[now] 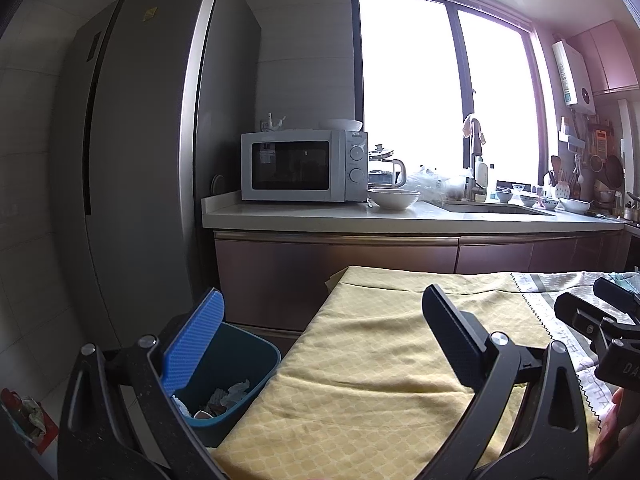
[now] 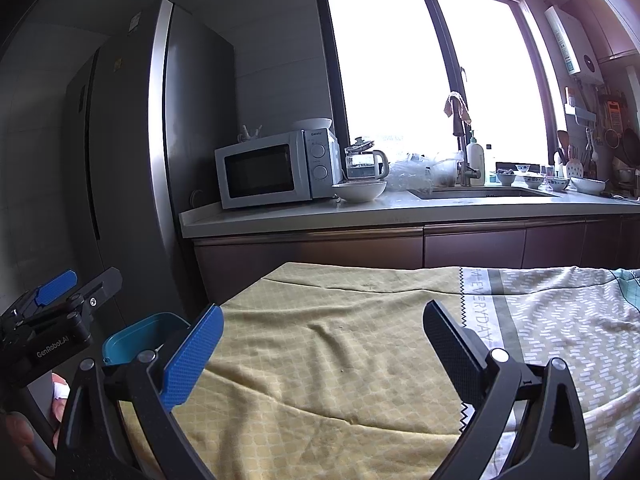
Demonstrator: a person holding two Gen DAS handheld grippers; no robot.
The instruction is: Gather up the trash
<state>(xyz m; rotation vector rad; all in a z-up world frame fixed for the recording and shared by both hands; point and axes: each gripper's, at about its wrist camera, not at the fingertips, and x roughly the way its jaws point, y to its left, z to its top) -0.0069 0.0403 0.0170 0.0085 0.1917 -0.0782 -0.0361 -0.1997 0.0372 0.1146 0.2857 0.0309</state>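
Note:
A teal trash bin (image 1: 240,364) stands on the floor at the table's left edge, with crumpled white paper and other scraps (image 1: 234,394) inside. The bin's rim (image 2: 136,340) also shows in the right wrist view. My left gripper (image 1: 320,344) is open and empty, its blue pad over the bin and its black pad over the yellow cloth. My right gripper (image 2: 324,356) hangs open and empty above the yellow tablecloth (image 2: 320,344). Each gripper shows in the other's view: the right one (image 1: 600,320) at the right edge, the left one (image 2: 60,296) at the left. No trash lies on the cloth.
A tall grey fridge (image 1: 132,152) stands left of the bin. The kitchen counter (image 1: 320,216) behind carries a microwave (image 1: 300,166), a white bowl (image 1: 394,198), a kettle, a sink and dishes. A red bag with wrappers (image 1: 28,416) sits on the floor. A hand (image 2: 24,436) holds the left gripper.

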